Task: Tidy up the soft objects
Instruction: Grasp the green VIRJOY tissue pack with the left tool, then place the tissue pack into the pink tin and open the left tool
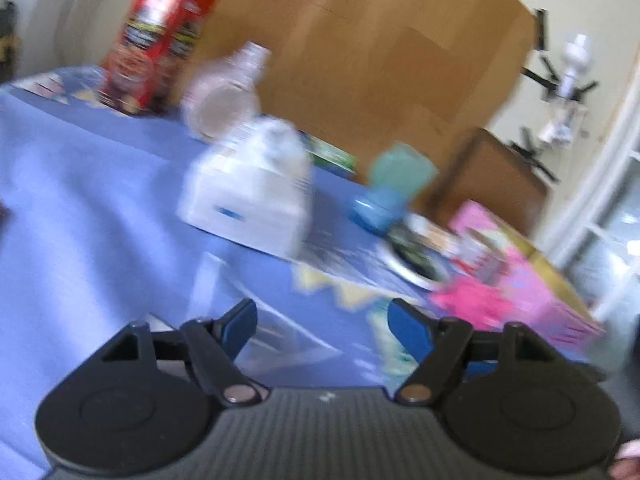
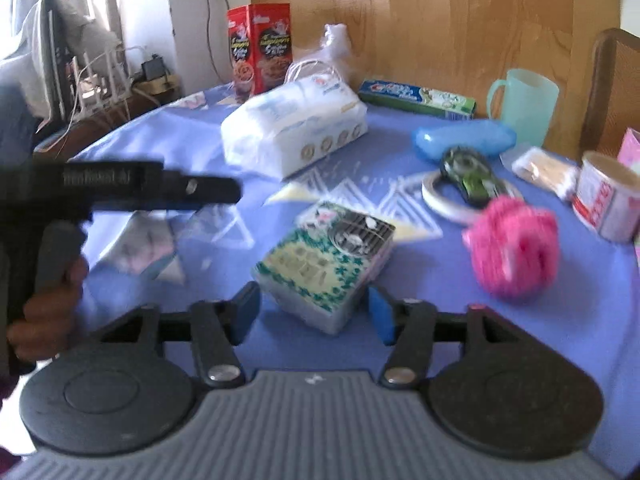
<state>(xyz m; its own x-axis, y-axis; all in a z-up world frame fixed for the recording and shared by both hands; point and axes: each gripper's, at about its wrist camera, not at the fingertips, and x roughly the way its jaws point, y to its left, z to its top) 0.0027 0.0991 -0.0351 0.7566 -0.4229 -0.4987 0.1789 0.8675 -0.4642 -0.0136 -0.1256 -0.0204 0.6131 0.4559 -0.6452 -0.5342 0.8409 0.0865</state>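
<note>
A: Why is the right gripper [image 2: 314, 314] spread wide and empty?

B: Probably to straddle the tissue pack [image 2: 326, 266] just ahead on the blue tablecloth [image 2: 420, 340]; the pink sponge [image 2: 514, 246] lies right, the wipes pack [image 2: 296, 130] farther.

A: And the left view?

B: Blurred; the left gripper [image 1: 322, 326], also apart, holds nothing, and the tissue pack is hardly visible there.

Both my grippers open, held low.

My left gripper [image 1: 322, 322] has its blue pads [image 1: 240, 326] spread wide with nothing between them. My right gripper [image 2: 314, 316] is spread too. My left hand [image 2: 48, 312] wraps the left tool's handle.
</note>
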